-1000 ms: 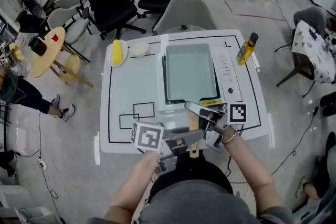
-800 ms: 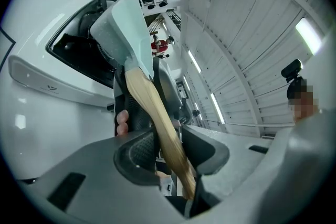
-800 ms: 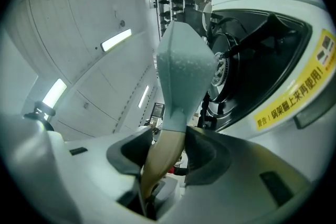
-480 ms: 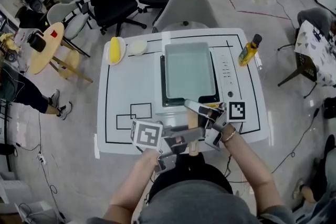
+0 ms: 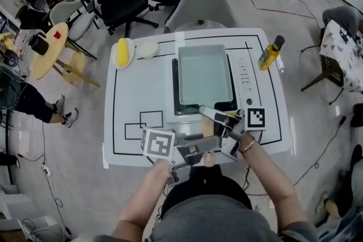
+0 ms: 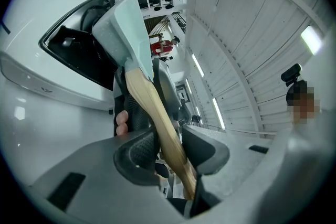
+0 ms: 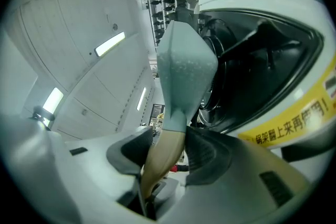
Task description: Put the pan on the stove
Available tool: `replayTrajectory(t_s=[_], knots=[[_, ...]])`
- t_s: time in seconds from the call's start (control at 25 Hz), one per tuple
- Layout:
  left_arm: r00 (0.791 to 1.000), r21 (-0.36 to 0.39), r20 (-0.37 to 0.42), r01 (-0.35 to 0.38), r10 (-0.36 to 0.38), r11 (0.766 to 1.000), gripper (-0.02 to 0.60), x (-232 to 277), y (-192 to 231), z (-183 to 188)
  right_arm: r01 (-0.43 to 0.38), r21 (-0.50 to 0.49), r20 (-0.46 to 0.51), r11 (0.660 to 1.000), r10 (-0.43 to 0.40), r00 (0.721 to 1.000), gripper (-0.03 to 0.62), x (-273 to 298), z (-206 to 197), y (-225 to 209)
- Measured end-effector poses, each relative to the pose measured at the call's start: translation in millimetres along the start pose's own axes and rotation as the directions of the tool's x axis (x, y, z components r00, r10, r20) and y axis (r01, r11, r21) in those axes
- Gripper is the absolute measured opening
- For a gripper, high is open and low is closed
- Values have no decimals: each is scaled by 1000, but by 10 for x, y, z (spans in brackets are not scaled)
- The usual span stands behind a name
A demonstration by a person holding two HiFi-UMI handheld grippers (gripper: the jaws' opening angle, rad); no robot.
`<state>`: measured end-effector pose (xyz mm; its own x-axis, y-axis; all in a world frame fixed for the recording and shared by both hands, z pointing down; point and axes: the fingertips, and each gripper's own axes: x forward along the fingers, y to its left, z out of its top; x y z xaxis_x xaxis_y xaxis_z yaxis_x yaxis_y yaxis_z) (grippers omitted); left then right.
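Note:
A pale green rectangular pan [image 5: 204,73] lies over the black top of the white stove [image 5: 245,73] in the head view; whether it rests on it I cannot tell. Its wooden handle [image 5: 209,132] points toward me. My left gripper [image 5: 205,145] reaches in from the left and is shut on the handle. My right gripper [image 5: 214,117] comes from the right and is shut on it nearer the pan. In the left gripper view the handle [image 6: 152,113] runs between the pads up to the pan [image 6: 123,23]. The right gripper view shows the handle [image 7: 163,160] clamped below the pan [image 7: 184,60].
A yellow oil bottle [image 5: 267,52] stands right of the stove. A plate with a yellow cob [image 5: 122,54] and a small white dish [image 5: 149,50] sit at the table's far left. A grey chair [image 5: 199,8] stands behind the table. Black outlines [image 5: 144,122] mark the tabletop's near left.
Both grippers keep their hold on the handle. The pan has shifted only slightly over the stove.

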<state>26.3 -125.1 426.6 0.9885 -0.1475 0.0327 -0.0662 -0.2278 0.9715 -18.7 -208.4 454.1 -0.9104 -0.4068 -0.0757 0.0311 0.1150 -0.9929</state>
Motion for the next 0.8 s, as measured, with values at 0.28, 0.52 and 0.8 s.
replayTrajectory(t_s=[0.28,0.52,0.8], knots=[[1000,-24,8,-3,3,1000,132,0,48,14,5,12,5,1000,-5,1000,187,2,23,-42],[1000,-30,8,-8,8,1000,132,-15,65,18,-5,20,11,1000,5,1000,186,2,31,-37],[1000,-63,13,-5,6,998,132,-4,66,28,-6,31,5,1000,6,1000,186,12,43,-34]])
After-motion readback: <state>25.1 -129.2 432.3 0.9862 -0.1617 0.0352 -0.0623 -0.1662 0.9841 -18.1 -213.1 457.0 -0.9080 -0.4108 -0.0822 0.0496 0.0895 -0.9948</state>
